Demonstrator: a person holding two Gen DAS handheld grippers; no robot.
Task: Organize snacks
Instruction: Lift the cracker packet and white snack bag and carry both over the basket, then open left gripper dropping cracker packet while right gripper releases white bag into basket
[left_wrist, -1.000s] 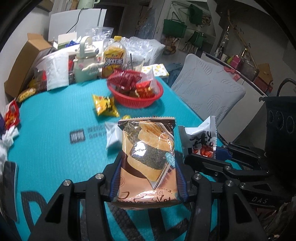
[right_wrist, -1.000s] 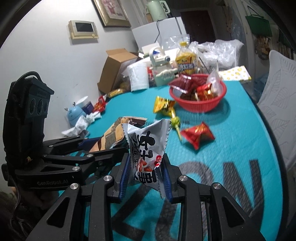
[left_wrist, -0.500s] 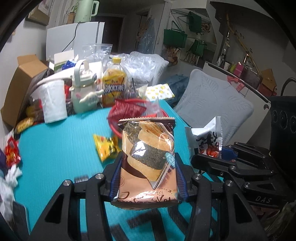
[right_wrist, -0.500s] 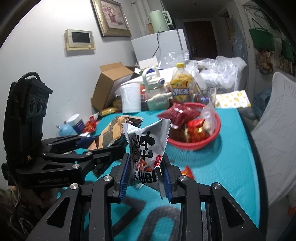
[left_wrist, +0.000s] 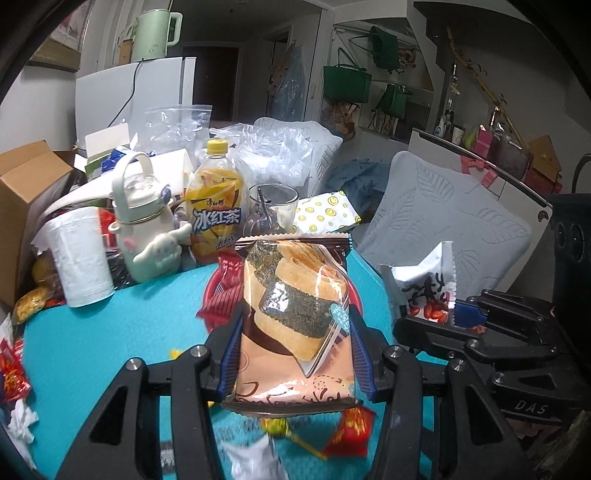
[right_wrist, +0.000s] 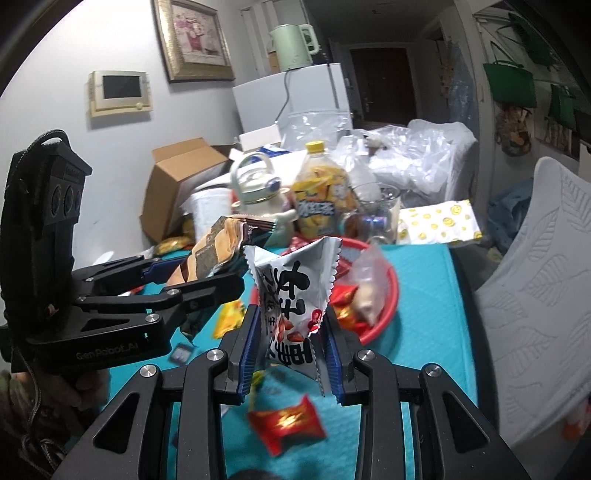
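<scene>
You carry two snacks toward the red basket (right_wrist: 388, 306): left gripper (left_wrist: 295, 354) clamps the seaweed cracker pack (left_wrist: 295, 325), right gripper (right_wrist: 291, 343) clamps the peanut packet (right_wrist: 295, 291); next, release over it.

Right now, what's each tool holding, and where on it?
Left tool: seaweed cracker packet, clamped across its lower side edges. Right tool: white peanut packet, pinched at its lower half.

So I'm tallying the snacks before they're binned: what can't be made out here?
- Red basket, left wrist view: mostly hidden behind the seaweed cracker pack.
- Basket contents, right wrist view: partly hidden behind the white peanut packet.
- Red wrapper, right wrist view: blurred, print unreadable.
</scene>
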